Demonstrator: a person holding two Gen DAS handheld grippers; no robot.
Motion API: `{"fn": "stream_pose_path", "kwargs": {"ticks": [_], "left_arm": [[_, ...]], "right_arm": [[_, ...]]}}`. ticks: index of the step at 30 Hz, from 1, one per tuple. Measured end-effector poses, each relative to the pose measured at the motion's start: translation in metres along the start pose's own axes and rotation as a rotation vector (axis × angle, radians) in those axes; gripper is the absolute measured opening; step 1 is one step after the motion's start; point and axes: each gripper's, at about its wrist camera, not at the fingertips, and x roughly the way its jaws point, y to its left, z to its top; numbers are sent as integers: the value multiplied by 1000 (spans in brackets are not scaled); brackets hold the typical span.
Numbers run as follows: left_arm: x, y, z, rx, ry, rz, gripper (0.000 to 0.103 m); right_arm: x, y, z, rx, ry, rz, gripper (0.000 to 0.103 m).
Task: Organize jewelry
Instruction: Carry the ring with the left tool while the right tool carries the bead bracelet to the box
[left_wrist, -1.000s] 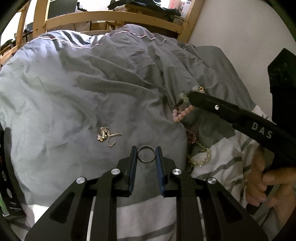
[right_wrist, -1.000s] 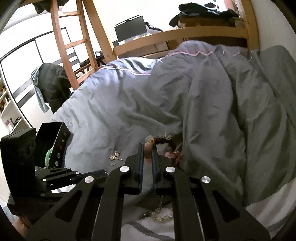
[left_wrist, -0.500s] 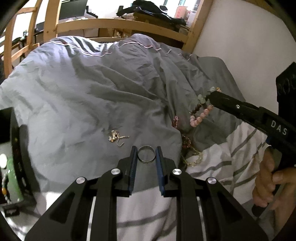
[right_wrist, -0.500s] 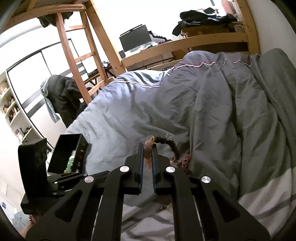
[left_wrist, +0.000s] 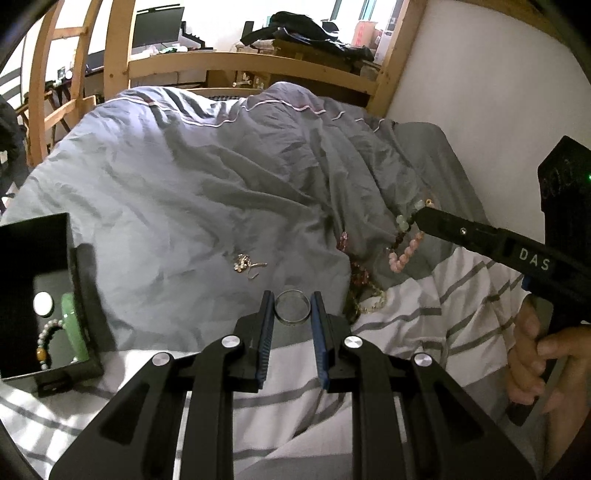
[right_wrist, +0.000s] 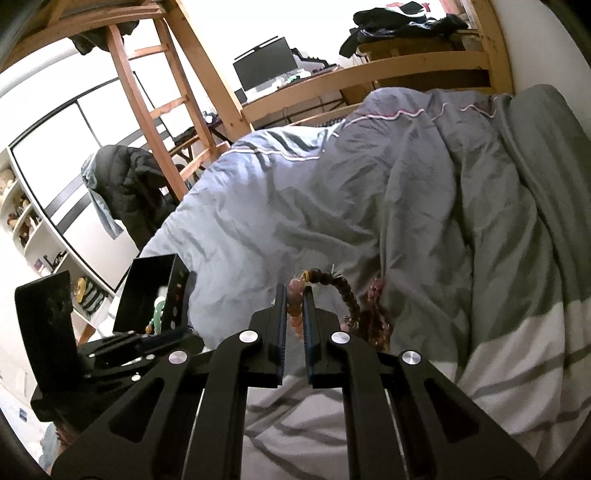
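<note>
1. We find the left gripper (left_wrist: 292, 312) clamped on a silver ring (left_wrist: 292, 312), which sits flat between the fingertips with its opening facing up at the camera.
2. We find the right gripper (right_wrist: 294, 308) clenched on a bead bracelet (right_wrist: 334, 291). Its free part arcs from the fingertips toward 2 o'clock, then hangs down toward the duvet (left_wrist: 207, 206).
3. Change since a second ago: the bracelet has been lifted clear of the bedding, and the open black box (left_wrist: 40, 295) has come into the left view at 9 o'clock. We judge that both items are on their way to that box.
4. The box already holds a green bangle (left_wrist: 70, 325) and a bead string (left_wrist: 46, 341).
5. A small gold chain (left_wrist: 245, 264) lies at 12 o'clock beyond the ring. More beads (left_wrist: 364, 291) lie at 1 o'clock, still to collect.
</note>
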Motion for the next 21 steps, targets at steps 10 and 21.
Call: {"fn": "stream_pose_path", "kwargs": {"ticks": [10,21], "left_arm": [[-23,7,-5,-7,-2,54,19],[-52,61,-8,-45,-22,203,19]], "right_arm": [[1,42,-5,-97,48,-41,9],[30,110,-9,-267,97,-18,9]]}}
